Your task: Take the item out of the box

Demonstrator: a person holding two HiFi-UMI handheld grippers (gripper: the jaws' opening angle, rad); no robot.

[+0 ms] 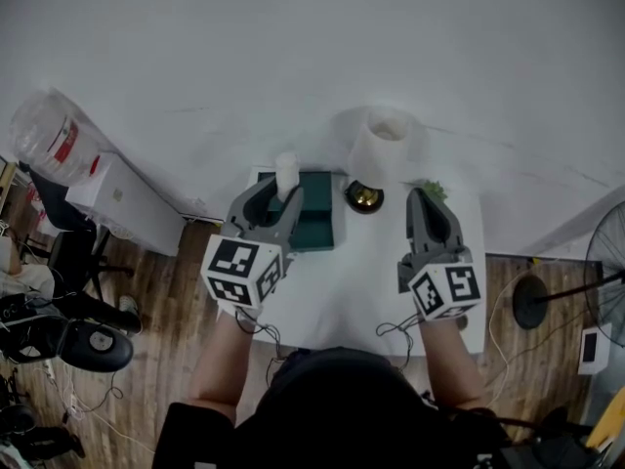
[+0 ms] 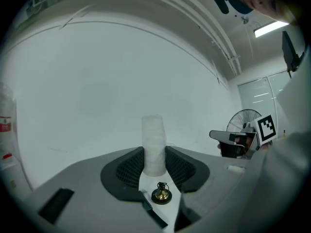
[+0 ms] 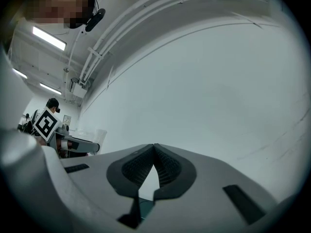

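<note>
forearms come up from the bottom edge of the head view, bare and roughly parallel, each reaching forward over the white worktop (image 1: 352,296). the left forearm angles slightly inward and ends at the left hand-held gripper (image 1: 280,196). its marker cube (image 1: 241,269) faces the camera and its jaws point away from the person towards the wall. that gripper is clenched on the white cylindrical item (image 2: 153,142), which stands upright between the ribbed pads. most of its length rises above the jaw tips and its lower end sits down in the gap. in the head view the item shows over the far left corner of the teal box (image 1: 317,225), raised above it in the jaws. the box itself lies flat on the worktop just ahead of the left gripper's body.

the right forearm runs straight ahead, well apart from the left. the right hand-held gripper (image 1: 423,197) hovers over the right half of the worktop, cube towards the person and jaws pointing forward. its own view shows the jaw tips pressed together with nothing between them.

a brass bell (image 1: 364,196) sits between the two grippers, just right of the box. a white roll (image 1: 384,145) stands behind the bell, and a small green thing (image 1: 431,191) lies near the right gripper's tips.
</note>
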